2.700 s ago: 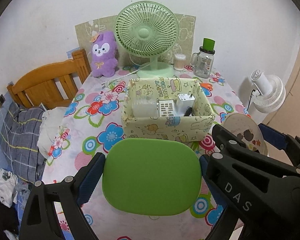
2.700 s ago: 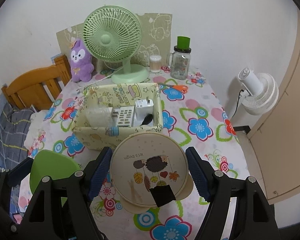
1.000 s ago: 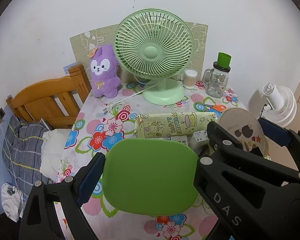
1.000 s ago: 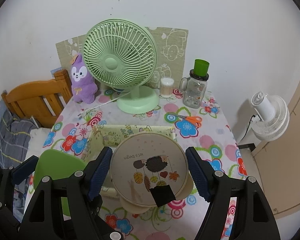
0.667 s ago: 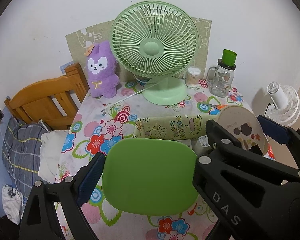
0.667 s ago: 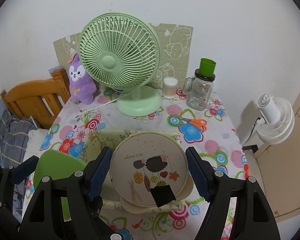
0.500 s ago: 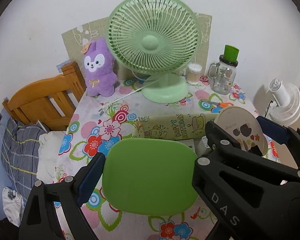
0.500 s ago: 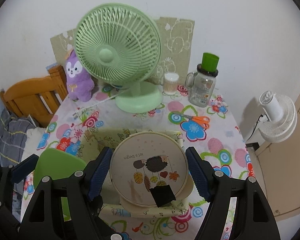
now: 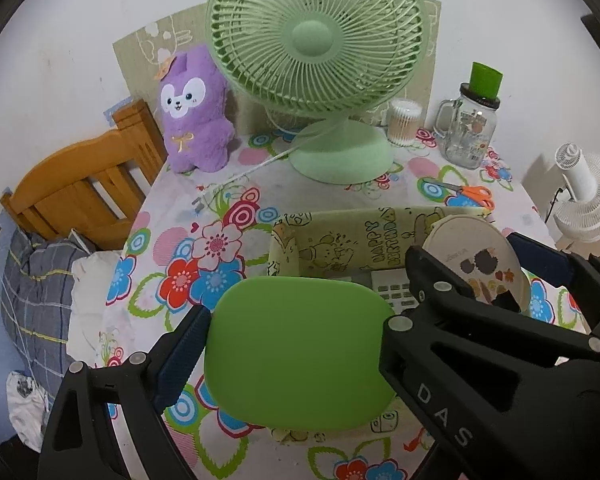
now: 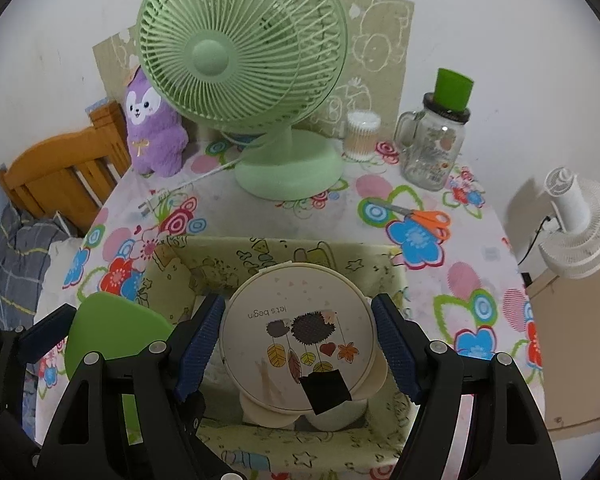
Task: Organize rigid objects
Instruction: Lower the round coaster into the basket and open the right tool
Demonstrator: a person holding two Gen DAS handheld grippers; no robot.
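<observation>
Left gripper [image 9: 296,344] clamping green lid [image 9: 300,350] | right gripper [image 10: 298,344] clamping round hedgehog case [image 10: 296,332] | both over fabric box [image 10: 260,256] | lower slow, clear rim, avoid charger stuff inside

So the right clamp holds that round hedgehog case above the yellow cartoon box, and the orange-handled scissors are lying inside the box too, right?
Not quite. The right gripper does hold the round hedgehog case above the yellow cartoon box, but the orange-handled scissors lie outside it, on the flowered tablecloth beyond the box's far wall, near the glass jar. The right wrist view shows this.
</observation>
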